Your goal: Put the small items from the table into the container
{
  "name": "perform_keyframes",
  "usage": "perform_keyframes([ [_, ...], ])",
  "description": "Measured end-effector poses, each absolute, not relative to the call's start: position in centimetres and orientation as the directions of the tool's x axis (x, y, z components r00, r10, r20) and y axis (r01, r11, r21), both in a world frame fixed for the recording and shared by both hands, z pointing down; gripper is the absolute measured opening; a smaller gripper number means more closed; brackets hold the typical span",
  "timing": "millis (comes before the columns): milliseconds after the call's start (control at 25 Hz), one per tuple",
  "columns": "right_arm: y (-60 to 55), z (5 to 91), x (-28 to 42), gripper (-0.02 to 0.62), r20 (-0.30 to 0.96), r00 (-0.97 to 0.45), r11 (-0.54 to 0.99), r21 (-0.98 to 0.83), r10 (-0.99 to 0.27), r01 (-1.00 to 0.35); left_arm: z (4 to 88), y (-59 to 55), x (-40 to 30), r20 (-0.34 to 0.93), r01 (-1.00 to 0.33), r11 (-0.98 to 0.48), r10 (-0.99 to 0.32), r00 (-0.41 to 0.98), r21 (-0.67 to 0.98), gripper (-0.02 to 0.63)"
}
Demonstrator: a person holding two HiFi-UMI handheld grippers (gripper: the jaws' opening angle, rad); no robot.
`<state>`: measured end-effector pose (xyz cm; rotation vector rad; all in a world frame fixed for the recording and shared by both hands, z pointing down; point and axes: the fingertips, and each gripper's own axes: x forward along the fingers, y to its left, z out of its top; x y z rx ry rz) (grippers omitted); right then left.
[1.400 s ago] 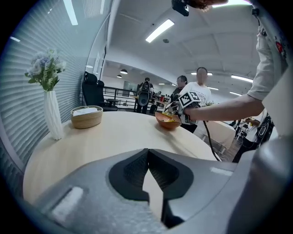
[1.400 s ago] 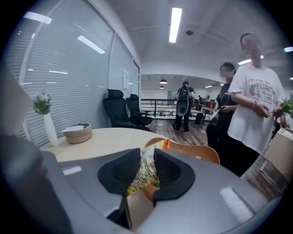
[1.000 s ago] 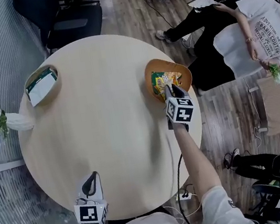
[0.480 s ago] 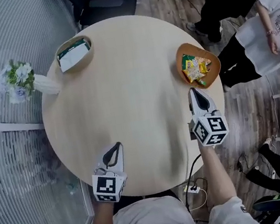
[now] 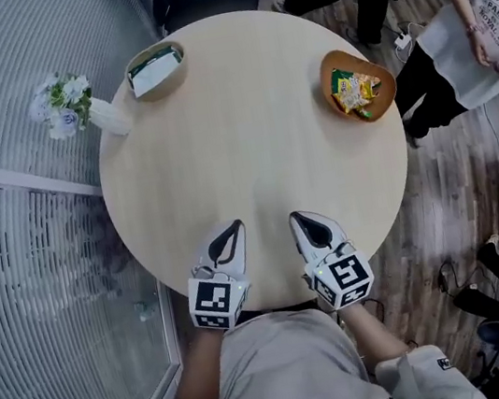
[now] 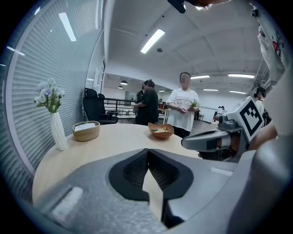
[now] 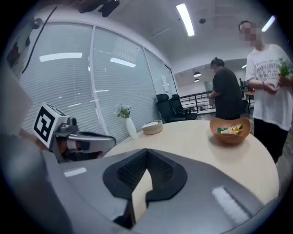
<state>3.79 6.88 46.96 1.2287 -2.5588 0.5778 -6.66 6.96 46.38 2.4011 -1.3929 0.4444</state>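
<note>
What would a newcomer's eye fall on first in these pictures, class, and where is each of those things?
The left gripper and right gripper are held side by side over the near edge of the round table, both shut and empty. On the table's far right, an orange-brown bowl holds bright snack packets. At its far left stand a woven basket and a white vase of flowers.

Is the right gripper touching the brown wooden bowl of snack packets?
Apart. In the head view the right gripper, shut and empty, is at the round beige table's near edge; bare tabletop separates it from the brown bowl at far right.
</note>
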Motion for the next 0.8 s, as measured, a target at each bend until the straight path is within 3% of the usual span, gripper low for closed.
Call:
perform_keyframes([
  [280,13.0,47.5,1.9,0.002,0.429,-0.670,0.632,-0.252,-0.606,-0.733,46.7,10.9,-5.8,0.478,-0.849,-0.517,-0.722,0.500,0.108,-0.010],
  [800,13.2,44.2,0.4,0.002,0.402,-0.724,0.703,-0.229,-0.561,-0.673,46.5,12.5,-6.2,0.497,-0.845,-0.522,-0.706,0.504,0.115,-0.009],
])
